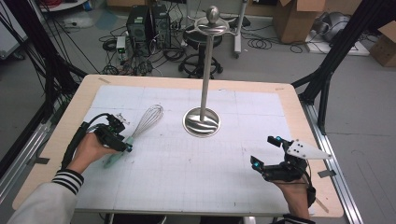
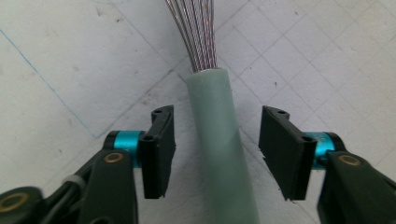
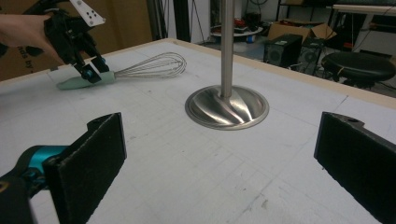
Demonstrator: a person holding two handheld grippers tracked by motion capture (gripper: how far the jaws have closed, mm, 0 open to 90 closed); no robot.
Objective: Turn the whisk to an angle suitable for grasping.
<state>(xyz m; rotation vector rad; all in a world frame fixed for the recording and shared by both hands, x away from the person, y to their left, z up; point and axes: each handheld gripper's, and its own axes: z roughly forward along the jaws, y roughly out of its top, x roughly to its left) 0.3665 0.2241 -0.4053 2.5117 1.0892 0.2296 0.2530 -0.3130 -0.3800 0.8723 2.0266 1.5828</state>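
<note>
A wire whisk (image 1: pixel 148 117) with a pale green handle (image 2: pixel 215 116) lies flat on the white gridded mat at the left. My left gripper (image 1: pixel 125 145) points down over the handle just behind the wires. Its jaws stand either side of the handle with a gap at each pad, so it is open (image 2: pixel 218 140). In the right gripper view the whisk (image 3: pixel 149 66) and the left gripper (image 3: pixel 91 71) appear at the far left. My right gripper (image 1: pixel 264 150) rests at the right of the mat, open wide with nothing between its jaws (image 3: pixel 229 154).
A tall steel stand (image 1: pixel 201 122) with a round base and hooked top rises at the mat's middle, between the grippers; its base (image 3: pixel 227 106) lies ahead of the right jaws. The wooden table edge (image 1: pixel 299 98) frames the mat. Boxes, stools and cables sit on the floor beyond.
</note>
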